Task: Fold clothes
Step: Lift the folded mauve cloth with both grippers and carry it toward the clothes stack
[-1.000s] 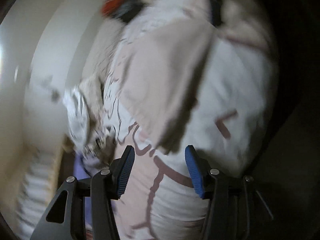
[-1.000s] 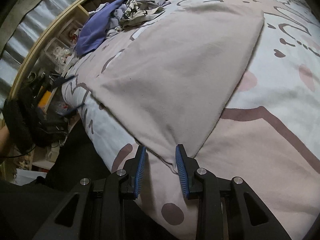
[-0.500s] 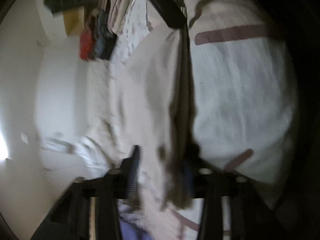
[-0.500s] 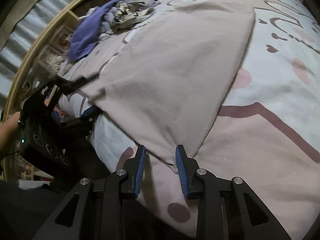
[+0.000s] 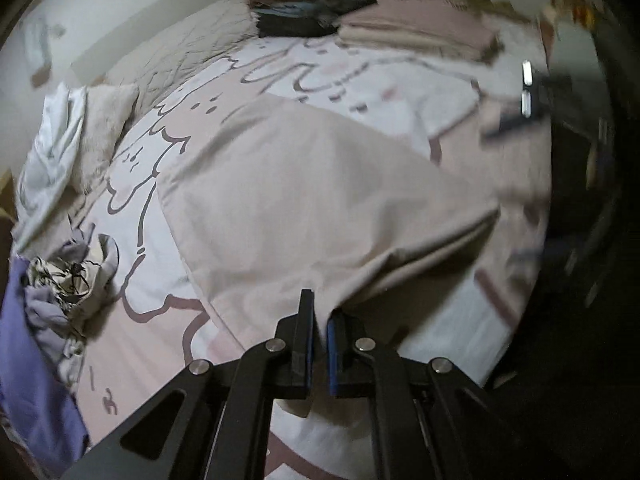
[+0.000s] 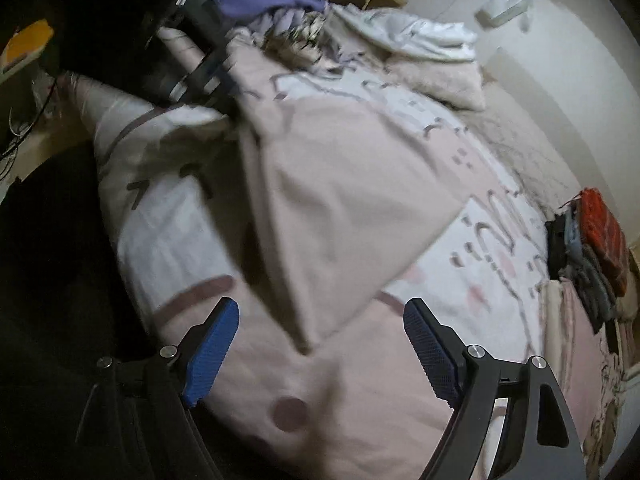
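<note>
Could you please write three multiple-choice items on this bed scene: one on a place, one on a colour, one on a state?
1. Where is the folded stack?
A. At the bed's far end
B. On the floor
C. On the beige cloth

2. What colour is the stack's top piece?
A. Green
B. Orange-red
C. Yellow

3. How do the grippers stand?
A. Both open
B. Both shut
C. Left shut on the cloth, right open

Answers:
1 A: it lies beyond the beige cloth, near the wall.
2 B: orange-red shows on top.
3 C: the left gripper pinches the cloth's corner; the right gripper gapes empty.
</note>
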Demonstrator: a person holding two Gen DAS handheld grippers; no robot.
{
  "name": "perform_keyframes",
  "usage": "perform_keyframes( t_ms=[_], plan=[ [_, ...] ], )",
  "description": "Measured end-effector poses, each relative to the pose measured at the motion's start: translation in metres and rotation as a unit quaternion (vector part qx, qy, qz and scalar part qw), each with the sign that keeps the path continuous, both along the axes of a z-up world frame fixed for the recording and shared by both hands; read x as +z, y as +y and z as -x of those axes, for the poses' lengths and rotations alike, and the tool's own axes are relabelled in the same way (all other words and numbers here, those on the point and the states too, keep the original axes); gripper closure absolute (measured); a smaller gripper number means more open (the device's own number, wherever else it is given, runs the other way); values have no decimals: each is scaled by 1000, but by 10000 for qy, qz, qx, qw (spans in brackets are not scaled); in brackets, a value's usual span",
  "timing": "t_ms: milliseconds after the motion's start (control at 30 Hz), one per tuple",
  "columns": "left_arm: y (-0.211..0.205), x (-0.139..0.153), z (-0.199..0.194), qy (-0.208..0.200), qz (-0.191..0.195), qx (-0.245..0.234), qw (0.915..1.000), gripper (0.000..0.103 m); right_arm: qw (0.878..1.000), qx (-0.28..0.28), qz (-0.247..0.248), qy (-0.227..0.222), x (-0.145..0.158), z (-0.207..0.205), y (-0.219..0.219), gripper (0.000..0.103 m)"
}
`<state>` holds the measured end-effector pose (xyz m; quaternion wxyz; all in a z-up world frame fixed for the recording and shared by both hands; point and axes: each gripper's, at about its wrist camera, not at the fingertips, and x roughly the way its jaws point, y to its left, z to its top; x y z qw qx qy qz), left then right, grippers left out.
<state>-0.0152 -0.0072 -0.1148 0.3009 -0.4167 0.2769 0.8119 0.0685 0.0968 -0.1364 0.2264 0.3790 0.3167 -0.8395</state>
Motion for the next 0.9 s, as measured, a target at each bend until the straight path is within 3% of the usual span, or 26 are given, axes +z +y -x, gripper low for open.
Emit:
perform_keyframes(
  t_ms=[133, 167, 200, 300, 333, 400, 467, 667, 767, 800, 867, 900],
  plan=[
    [-7, 8, 8, -5, -184, 129, 9997, 97, 9996, -48, -192, 208, -13, 11, -26, 44],
    [-9, 8, 6, 49, -144, 123, 9998, 97, 9988, -83, -334, 344, -19, 15, -30, 55],
    [-10, 6, 4, 106, -87, 109, 9998, 97, 9979, -93, -503, 404, -26, 21, -33, 72],
    [-5, -11, -10, 661, 499, -145, 9965, 95, 9970, -20, -652, 404, -32, 27, -32, 94],
    [-2, -20, -20, 983, 835, -341, 9911, 93, 9967, 23, -681, 440, -30, 27, -31, 95],
    [4, -43, -41, 1590, 1534, -759, 9723, 91, 9953, 155, -807, 516, -28, 27, -26, 95],
    [7, -62, -55, 1809, 1993, -1048, 9574, 88, 9945, 295, -892, 464, -27, 27, -21, 95],
    [1, -84, -75, 2485, 2744, -1452, 9175, 85, 9929, 406, -1024, 441, -27, 32, -20, 95],
    [-3, -94, -84, 2819, 3083, -1628, 8939, 73, 9928, 385, -1049, 422, -29, 32, -21, 95],
    [-4, -95, -85, 2844, 3131, -1661, 8908, 72, 9927, 384, -1057, 430, -29, 32, -21, 95],
    [-4, -91, -77, 2623, 3044, -1542, 9026, 79, 9925, 390, -1072, 447, -28, 32, -21, 95],
    [-3, -88, -72, 2493, 2989, -1461, 9095, 99, 9922, 405, -1090, 453, -27, 33, -21, 95]
  ],
)
